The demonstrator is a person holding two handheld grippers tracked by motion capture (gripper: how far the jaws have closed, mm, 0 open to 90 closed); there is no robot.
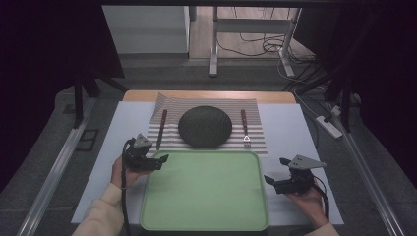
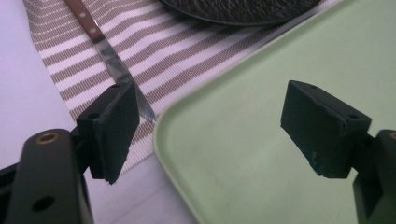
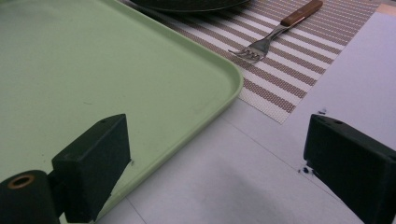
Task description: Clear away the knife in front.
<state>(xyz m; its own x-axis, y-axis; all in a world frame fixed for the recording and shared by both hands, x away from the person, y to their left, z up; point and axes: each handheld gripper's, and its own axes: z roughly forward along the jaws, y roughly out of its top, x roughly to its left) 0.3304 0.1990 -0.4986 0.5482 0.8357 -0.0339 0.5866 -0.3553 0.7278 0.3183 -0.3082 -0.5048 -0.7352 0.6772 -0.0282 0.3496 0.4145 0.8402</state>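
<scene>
A pale green tray (image 1: 204,153) lies at the table's front centre with nothing on it. Behind it a dark round plate (image 1: 205,126) rests on a striped placemat (image 1: 255,110), with a wooden-handled knife (image 1: 162,129) to its left and a fork (image 1: 244,128) to its right. My left gripper (image 1: 160,162) is open at the tray's far left corner. In the left gripper view the tray rim (image 2: 161,126) lies between its jaws, and the knife (image 2: 112,60) is just beyond. My right gripper (image 1: 275,169) is open beside the tray's right edge (image 3: 233,79), with the fork (image 3: 271,37) farther off.
A white sheet (image 1: 300,128) covers the tabletop around the placemat (image 3: 299,70). The plate's edge (image 2: 243,9) shows at the top of the left gripper view. Desk legs and cables (image 1: 255,44) stand on the floor beyond the table, and metal rails (image 1: 59,157) run along both sides.
</scene>
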